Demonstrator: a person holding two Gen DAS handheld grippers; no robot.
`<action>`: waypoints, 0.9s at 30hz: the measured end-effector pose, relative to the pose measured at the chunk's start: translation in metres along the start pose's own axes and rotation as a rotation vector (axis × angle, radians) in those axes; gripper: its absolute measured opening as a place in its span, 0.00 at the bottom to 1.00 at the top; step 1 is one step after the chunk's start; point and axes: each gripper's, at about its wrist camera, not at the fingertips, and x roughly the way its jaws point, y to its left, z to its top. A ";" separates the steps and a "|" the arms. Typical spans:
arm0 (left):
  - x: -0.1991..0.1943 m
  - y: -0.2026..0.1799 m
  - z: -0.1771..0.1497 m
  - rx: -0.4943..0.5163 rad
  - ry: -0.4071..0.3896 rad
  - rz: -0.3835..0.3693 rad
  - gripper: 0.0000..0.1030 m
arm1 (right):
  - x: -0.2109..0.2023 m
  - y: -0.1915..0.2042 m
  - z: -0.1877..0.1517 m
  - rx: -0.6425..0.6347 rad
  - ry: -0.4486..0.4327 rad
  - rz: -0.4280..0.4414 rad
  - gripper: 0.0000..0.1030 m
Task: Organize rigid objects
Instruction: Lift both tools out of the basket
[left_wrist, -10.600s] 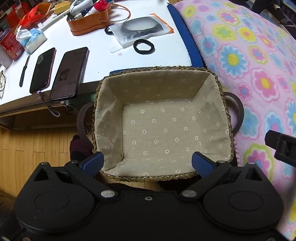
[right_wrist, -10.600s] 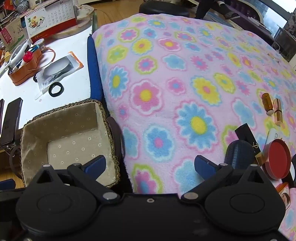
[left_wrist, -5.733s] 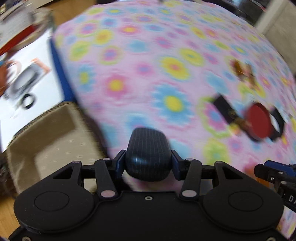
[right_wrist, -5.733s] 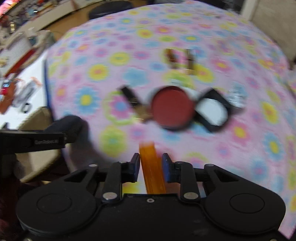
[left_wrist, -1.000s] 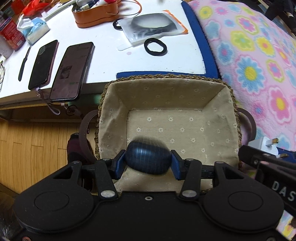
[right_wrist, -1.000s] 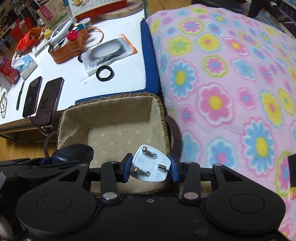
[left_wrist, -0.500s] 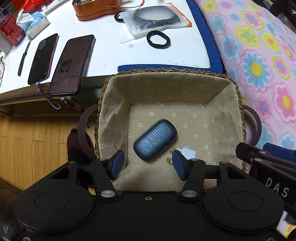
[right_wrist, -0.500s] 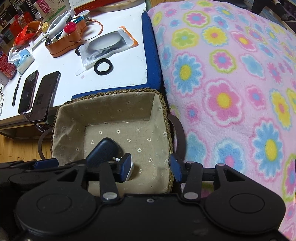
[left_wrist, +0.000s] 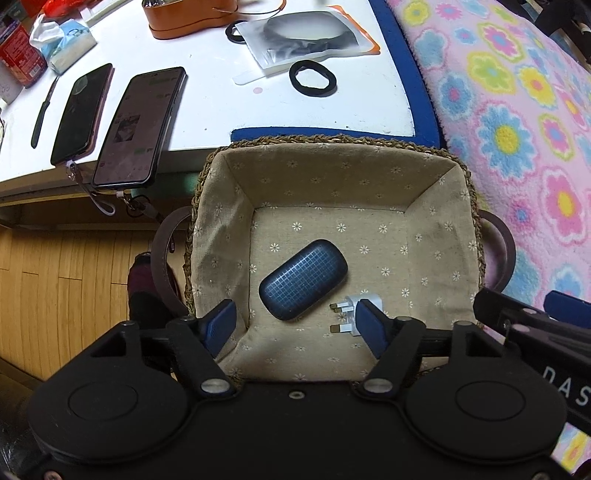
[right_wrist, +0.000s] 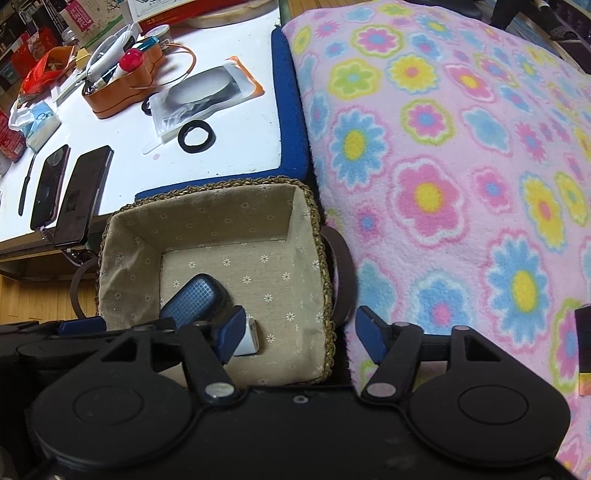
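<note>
- basket is the landmark: woven rim, beige flower-print lining, dark loop handle on each side; sits at the edge of the white table, flowered blanket just beside its right handle
- dark blue case lies flat on basket floor, tilted diagonally, roughly mid-floor; nothing gripping it
- white plug lies on basket floor just beside the case, toward the near right; metal pins point at the case; partly hidden behind a gripper finger in both views
- left gripper hangs over the basket's near wall, pointing down; jaws have just been opening, now spread; pads clear of both items, nothing pinched
- right gripper hangs over the basket's right rim; jaws have just been opening, now spread; nothing between the pads; left pad over the plug, right pad over the blanket
- behind the basket on the table: two phones side by side, black hair tie, orange tray
</note>
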 end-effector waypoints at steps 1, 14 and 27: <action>0.000 0.000 0.000 -0.004 -0.002 -0.004 0.65 | -0.001 0.000 0.000 0.000 -0.003 -0.005 0.69; -0.008 0.003 0.001 -0.025 -0.052 0.008 0.78 | -0.015 -0.009 -0.003 0.042 -0.030 -0.062 0.99; -0.005 -0.001 -0.002 0.014 -0.019 0.018 0.78 | -0.037 -0.024 -0.026 0.056 -0.072 -0.092 0.99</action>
